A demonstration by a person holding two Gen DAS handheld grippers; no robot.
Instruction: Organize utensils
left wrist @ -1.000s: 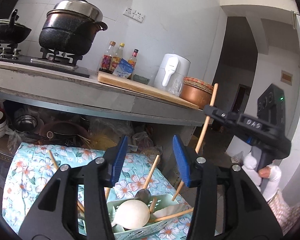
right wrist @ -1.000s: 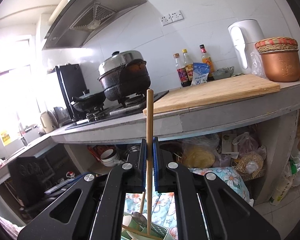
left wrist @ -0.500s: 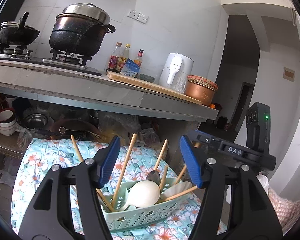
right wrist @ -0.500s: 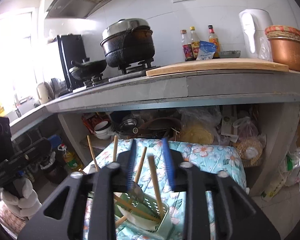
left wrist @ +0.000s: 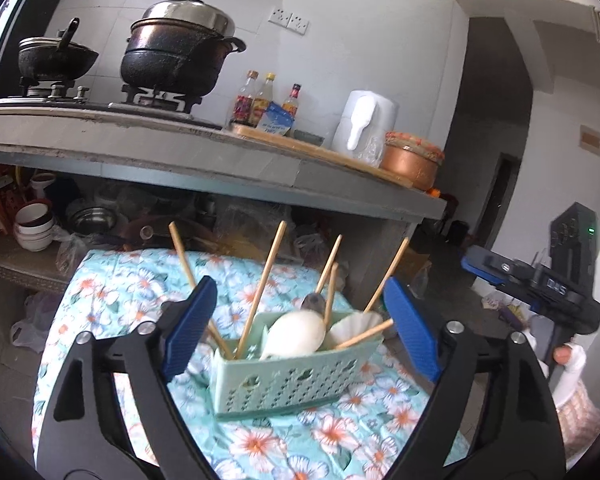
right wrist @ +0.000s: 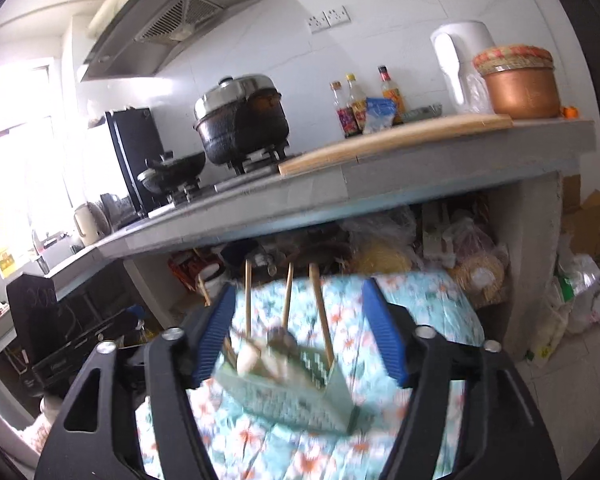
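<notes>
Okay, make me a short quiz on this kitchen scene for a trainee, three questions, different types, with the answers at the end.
1. True or false: the right gripper is clamped on a chopstick.
2. Multiple choice: the green basket stands on A) the stove, B) the floral cloth, C) the wooden cutting board.
3. Fill in: the large white utensil in the basket is a ____.

Key:
1. False. Both the right and the left gripper have just been opening; nothing sits between their pads, and the chopsticks stand loose in the basket.
2. B.
3. Spoon; the white spoon lies beside the metal spoon.
</notes>
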